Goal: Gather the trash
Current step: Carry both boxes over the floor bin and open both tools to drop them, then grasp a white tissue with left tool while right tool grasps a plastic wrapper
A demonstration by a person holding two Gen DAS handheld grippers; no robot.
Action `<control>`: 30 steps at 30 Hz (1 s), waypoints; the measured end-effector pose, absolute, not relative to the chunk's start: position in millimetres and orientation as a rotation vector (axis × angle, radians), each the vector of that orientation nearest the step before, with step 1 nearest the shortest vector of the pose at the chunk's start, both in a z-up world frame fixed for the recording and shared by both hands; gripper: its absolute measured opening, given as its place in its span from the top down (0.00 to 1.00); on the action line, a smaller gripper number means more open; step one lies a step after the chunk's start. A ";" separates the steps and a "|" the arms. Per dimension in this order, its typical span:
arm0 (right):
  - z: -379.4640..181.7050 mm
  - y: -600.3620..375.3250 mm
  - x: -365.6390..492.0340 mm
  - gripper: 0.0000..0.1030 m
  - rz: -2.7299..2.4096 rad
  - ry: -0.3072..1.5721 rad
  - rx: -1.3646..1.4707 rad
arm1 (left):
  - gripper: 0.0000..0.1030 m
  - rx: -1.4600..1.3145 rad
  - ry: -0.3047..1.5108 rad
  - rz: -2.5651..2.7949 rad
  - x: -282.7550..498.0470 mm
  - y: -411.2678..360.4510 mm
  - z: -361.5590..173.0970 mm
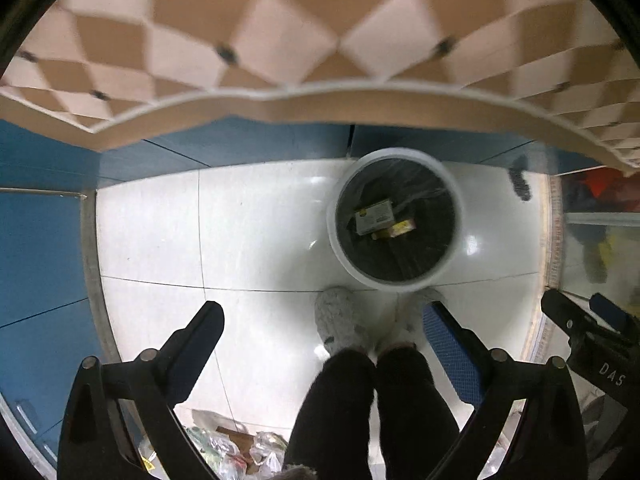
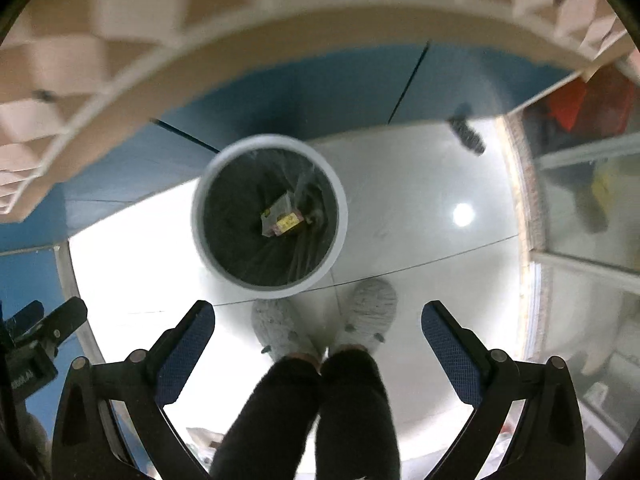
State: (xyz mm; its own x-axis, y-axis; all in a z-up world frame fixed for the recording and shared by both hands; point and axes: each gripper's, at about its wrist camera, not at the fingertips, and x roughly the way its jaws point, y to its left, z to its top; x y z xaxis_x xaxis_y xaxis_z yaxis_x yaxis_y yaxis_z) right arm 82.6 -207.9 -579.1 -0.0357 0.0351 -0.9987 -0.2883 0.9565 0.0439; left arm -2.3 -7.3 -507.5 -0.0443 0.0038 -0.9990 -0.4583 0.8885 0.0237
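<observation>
A white round trash bin [image 1: 335, 240] [image 2: 198, 216] with a black liner stands on the pale tiled floor in front of blue cabinets. At its bottom lie a grey carton [image 1: 374, 218] [image 2: 276, 210] and a yellow pack [image 1: 398, 228] [image 2: 289, 222]. Both grippers point straight down from high above it. My left gripper [image 1: 324, 312] is open and empty, its blue pads wide apart. My right gripper [image 2: 318, 312] is open and empty too; it also shows at the left wrist view's right edge [image 1: 580, 320]. More crumpled wrappers [image 1: 236, 452] lie on the floor at the bottom edge.
A person's dark-trousered legs [image 1: 372, 412] [image 2: 316, 412] and grey slippers [image 1: 340, 320] [image 2: 370, 310] stand just before the bin. A tan-and-white checkered countertop [image 1: 248, 48] [image 2: 100, 52] overhangs the cabinets. A dark object [image 1: 520, 180] [image 2: 466, 134] lies on the floor at right, beside glass shelving [image 2: 580, 200].
</observation>
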 end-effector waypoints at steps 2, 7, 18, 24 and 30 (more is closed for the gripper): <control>-547.3 -206.8 81.2 0.00 0.271 1.573 -0.209 | 0.02 -0.356 1.576 0.389 -3.2 -12.8 -484.3; -457.7 -209.1 71.1 0.00 0.302 1.536 -0.221 | 0.02 -0.371 1.540 0.377 -10.3 -19.4 -420.6; -293.0 -215.0 39.1 0.00 0.366 1.448 -0.215 | 0.02 -0.385 1.409 0.313 -24.3 -24.7 -297.2; -239.2 -221.0 41.8 0.00 0.406 1.403 -0.117 | 0.01 -0.354 1.305 0.361 -9.7 -17.1 -246.6; -203.3 -234.0 97.7 0.00 0.426 1.362 0.002 | 0.02 -0.346 1.204 0.426 50.2 -4.0 -214.7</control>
